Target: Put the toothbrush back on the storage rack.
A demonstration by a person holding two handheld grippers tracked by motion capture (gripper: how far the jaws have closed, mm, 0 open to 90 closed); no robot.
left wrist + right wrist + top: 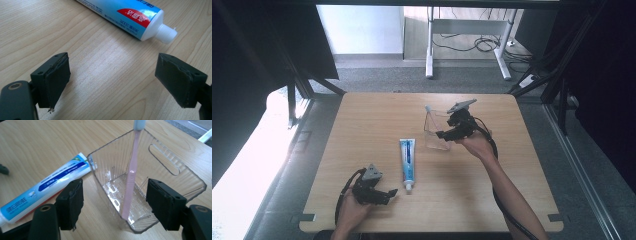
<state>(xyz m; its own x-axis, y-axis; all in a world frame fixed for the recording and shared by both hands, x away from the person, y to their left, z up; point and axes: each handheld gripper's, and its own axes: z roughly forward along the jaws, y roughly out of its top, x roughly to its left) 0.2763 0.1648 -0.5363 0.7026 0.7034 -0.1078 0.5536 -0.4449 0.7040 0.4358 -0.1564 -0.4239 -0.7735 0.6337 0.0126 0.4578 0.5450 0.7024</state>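
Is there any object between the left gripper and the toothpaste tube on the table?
No. Bare table lies between the open left gripper and the toothpaste tube, whose white cap points toward that gripper.

The surface [362,125] is showing a pale, honey-coloured wood grain with fine darker streaks. The toothpaste tube [408,160], lying at about six o'clock from the middle of the surface, is showing light blue and white, with a darker blue band, a red patch with white lettering near its shoulder, and a ribbed white cap. The container [162,165], at about two o'clock, is looking clear and colourless, with faint vertical ribbing on its walls. The toothbrush [131,182] is showing a soft pink handle and a grey-blue head. The left gripper [384,195] and the right gripper [443,135] are showing matt black jaws, each under a grey plate.
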